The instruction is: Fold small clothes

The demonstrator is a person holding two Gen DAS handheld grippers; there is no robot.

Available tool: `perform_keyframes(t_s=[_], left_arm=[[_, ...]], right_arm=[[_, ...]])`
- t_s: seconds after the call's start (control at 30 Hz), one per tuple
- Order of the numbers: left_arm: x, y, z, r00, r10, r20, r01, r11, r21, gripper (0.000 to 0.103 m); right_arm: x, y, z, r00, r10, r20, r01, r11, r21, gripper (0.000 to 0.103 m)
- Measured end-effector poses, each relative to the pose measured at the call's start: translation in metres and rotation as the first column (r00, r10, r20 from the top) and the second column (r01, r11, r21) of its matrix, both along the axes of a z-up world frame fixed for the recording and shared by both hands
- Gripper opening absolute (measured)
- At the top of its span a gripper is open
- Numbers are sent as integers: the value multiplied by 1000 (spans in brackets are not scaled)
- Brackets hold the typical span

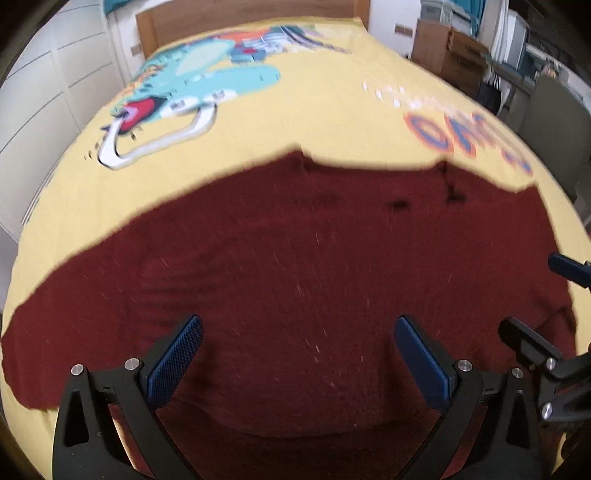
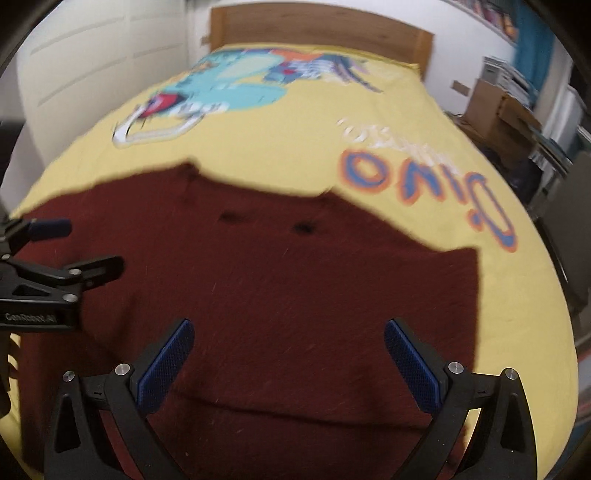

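1. Dark red knitted garment (image 1: 295, 280) spread flat on the near part of a bed, over a yellow bedspread (image 1: 325, 122) printed with a turquoise cartoon dinosaur (image 1: 207, 79) and orange-and-blue lettering (image 1: 461, 134).
2. Far edge of the garment uneven, with two small dark spots near it; a fold line running across the cloth close to the cameras, best seen from the right wrist (image 2: 295, 406).
3. Left tongs (image 1: 298, 363) wide open above the garment, blue ribbed pads (image 1: 173, 363) well apart, nothing between them, no cloth gripped.
4. Right tongs (image 2: 289, 365) likewise wide open over the red cloth, blue pads (image 2: 413, 365) spread, empty.
5. From the left wrist, the right tongs (image 1: 532, 299) showing at the right edge of the picture, over the garment's right side, black fingers apart.
6. From the right wrist, the left tongs (image 2: 88, 245) showing at the left edge, over the garment's left side, also apart; white lettering on the black body, blurred.
7. Both pictures smeared by motion blur; whether the fingertips touch the cloth cannot be told.
8. Wooden headboard (image 2: 321, 27) at the far end of the bed, white wardrobe doors (image 1: 48, 110) on the left.
9. Cardboard boxes (image 1: 450, 51) and cluttered shelves on the right, beside the bed.
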State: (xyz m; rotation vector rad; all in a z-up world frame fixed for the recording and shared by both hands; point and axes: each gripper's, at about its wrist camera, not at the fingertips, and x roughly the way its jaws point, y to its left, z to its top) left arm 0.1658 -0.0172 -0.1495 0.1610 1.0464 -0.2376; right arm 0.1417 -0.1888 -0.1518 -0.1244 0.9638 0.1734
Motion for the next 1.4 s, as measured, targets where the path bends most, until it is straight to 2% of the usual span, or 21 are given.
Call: perform_keyframes(t_s=[0.07,0.13,0.2,0.27,0.4,0.5,0.57,0.67,0.8,0.93,1.0,1.13,1.17,1.27,1.4], left_arm=[[-4,-5,-19,1000,3,-12,-2,999,39,102],[-8,-3,-31,1000,16,-6,-16,999,33,102],[-12,1,-32,1000,15,12,-15,1000,19,102],[-12,8,-30,1000,19,14,-19,1000,22,102],[-11,27,-31,998,67,7,-67,998,7,102],[-11,26,-32,999,38,20,-38,999,17,102],[-13,26,-33,998,50,23,-50,999,3,102],[-15,26,-36,998,66,25,-65,998,-21,102],[-20,22,-36,998,54,41,-54,999,-1,102],[-19,24,-35,999,44,27,-44,999,-12,102],[-16,25,-33,999,35,5,-35,999,-7,102],[-11,27,-28,998,34,-56,-34,999,-4,102],[-10,30,-24,996,47,-71,-49,999,-22,102],[-12,50,-1,984,161,-81,-169,980,-105,102],[-15,103,33,947,312,-73,-320,926,-198,102]], right_arm=[[-1,1,-13,1000,6,-9,-6,1000,9,103],[0,-1,-27,1000,-4,-29,4,1000,-9,103],[-3,-9,-35,999,-18,-46,16,999,-34,103],[-1,-25,-39,999,-17,-43,16,1000,-18,103],[1,-66,-39,996,-74,-54,73,997,-22,103],[2,-94,-41,992,-84,-91,87,996,20,103],[1,-101,-42,992,-67,-110,72,996,45,103],[0,-102,-46,991,-45,-127,51,998,43,103],[0,-99,-50,989,-74,-129,80,996,47,103],[-2,-92,-49,988,-97,-123,100,995,18,103],[-2,-88,-42,985,-92,-145,93,996,-3,103],[-14,-86,-14,987,-106,-121,104,994,-21,103],[-20,-86,-7,988,-109,-113,108,994,-21,103],[-40,-88,12,987,-124,-98,125,992,7,103],[-66,-92,21,981,-137,-138,149,986,78,103]])
